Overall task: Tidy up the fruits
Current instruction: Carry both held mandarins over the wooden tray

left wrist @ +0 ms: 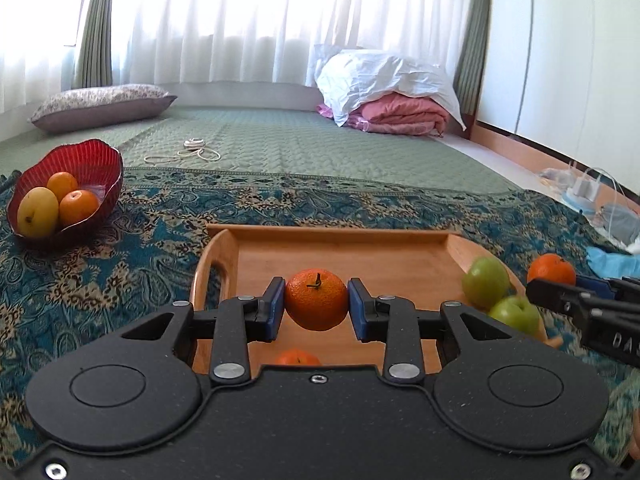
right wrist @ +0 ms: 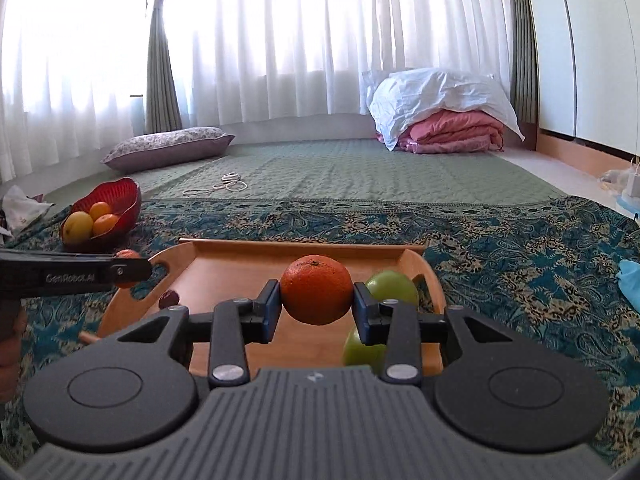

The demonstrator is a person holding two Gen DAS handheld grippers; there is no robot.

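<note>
Oranges sit clenched in both my tongs: left tongs (left wrist: 316,300) grip one orange (left wrist: 316,302); right tongs (right wrist: 316,298) grip another orange (right wrist: 316,290), above the wooden tray (right wrist: 224,280).

tray (left wrist: 340,252): smooth wood | bowl (left wrist: 86,160): glossy ribbed | rug (left wrist: 120,264): woven cloth

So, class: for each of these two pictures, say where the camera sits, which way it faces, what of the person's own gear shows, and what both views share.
Left wrist view: sits on the left gripper, facing over the wooden tray toward the curtains; its pads clamp an orange, and the right gripper shows at the right edge.
Right wrist view: sits on the right gripper, facing the same way; its pads clamp another orange, with the left gripper at the left edge.
Shared: tray, two green apples, red bowl.
</note>
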